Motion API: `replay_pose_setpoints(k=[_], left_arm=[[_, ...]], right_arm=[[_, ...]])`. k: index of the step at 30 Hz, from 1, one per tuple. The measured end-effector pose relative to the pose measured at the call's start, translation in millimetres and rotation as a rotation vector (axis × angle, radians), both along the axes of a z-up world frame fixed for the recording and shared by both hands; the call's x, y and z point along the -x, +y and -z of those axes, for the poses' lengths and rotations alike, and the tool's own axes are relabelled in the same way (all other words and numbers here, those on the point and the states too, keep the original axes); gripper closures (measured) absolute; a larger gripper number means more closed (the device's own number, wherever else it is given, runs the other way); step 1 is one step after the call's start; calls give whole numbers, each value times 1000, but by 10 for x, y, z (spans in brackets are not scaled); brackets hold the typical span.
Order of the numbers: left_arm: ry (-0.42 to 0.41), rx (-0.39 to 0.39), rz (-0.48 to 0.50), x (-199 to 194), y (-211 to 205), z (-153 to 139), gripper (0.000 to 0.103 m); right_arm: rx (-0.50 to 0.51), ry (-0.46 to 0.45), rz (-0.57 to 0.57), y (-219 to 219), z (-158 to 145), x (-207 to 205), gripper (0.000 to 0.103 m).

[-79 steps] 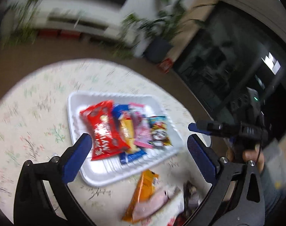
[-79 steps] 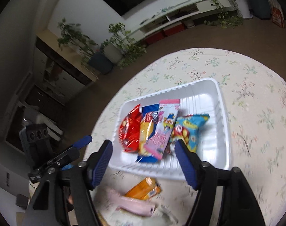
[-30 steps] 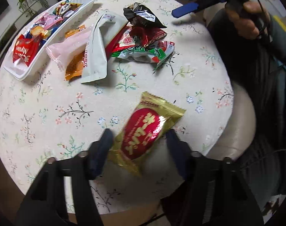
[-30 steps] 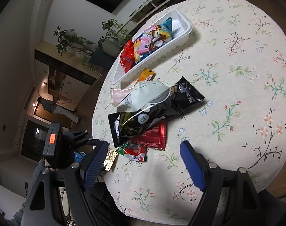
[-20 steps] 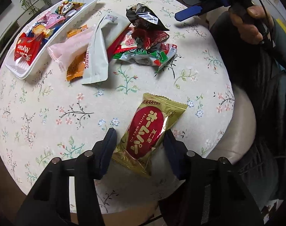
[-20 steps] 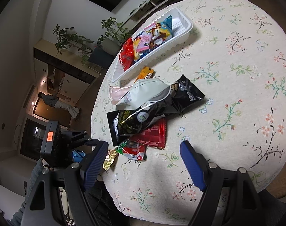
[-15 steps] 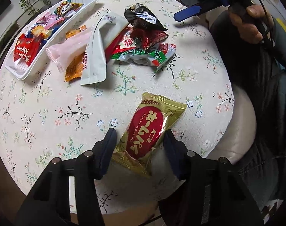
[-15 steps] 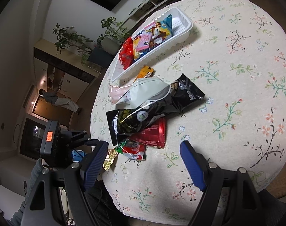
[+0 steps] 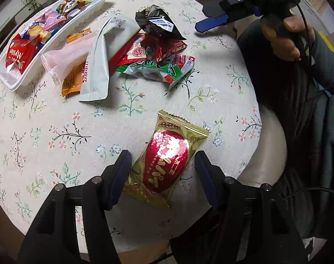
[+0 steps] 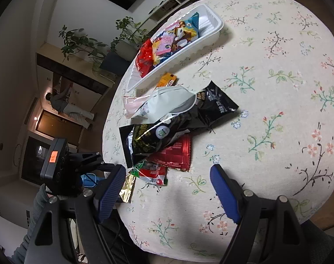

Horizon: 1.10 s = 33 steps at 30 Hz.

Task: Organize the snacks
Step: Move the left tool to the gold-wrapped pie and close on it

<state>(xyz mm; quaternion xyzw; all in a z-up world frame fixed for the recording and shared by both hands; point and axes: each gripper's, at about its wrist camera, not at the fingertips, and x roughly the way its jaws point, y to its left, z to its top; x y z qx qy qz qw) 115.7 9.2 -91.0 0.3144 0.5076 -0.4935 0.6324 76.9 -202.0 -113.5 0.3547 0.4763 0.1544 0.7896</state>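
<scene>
So in the left wrist view there's one gold and red pie packet (image 9: 169, 160) lying at bottom centre on the floral tablecloth (image 9: 46, 136), right between the left gripper (image 9: 162, 169) fingers. Its jaws are opening, and the pads sit just off the wrapper on both sides, not pressing it.

The loose pile in the upper middle looks like about six packets: an orange one (image 9: 73, 78), a pink one (image 9: 63, 56), a white pouch (image 9: 98, 66), a red one (image 9: 145, 48), a green and white one (image 9: 164, 69) and a black one (image 9: 158, 23). They overlap, so the count's shaky.

One white tray (image 9: 17, 81) at upper left, roughly five snacks in it, its edge cut off.

The right gripper (image 10: 167, 189) is spread wide over bare cloth, nothing in it. In its view the gold packet is mostly hidden behind its left finger.
</scene>
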Motion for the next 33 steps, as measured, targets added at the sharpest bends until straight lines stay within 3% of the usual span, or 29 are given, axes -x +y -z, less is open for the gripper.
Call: replay_pose_setpoints(k=[1, 3, 5, 13, 22, 26, 29, 33], left_arm=[[-7, -4, 1, 14, -11, -2, 46], [-24, -7, -7, 25, -13, -15, 62], [-12, 5, -26, 14, -23, -14, 71], [-37, -7, -61, 97, -100, -21, 71], [-28, 51, -164, 242, -43, -27, 71], [-32, 61, -170, 276, 7, -51, 71], [-38, 59, -169, 315, -1, -61, 71], [-31, 71, -180, 256, 28, -24, 71]], right_arm=[[1, 3, 2, 12, -1, 5, 21], [4, 4, 3, 8, -6, -2, 21], [21, 1, 5, 19, -18, -2, 22], [84, 13, 31, 26, -94, -82, 22], [-235, 184, 184, -85, 141, -362, 24], [-246, 224, 243, -135, 213, -453, 26], [-250, 272, 234, -120, 323, -527, 34], [-237, 268, 215, -102, 325, -537, 36]])
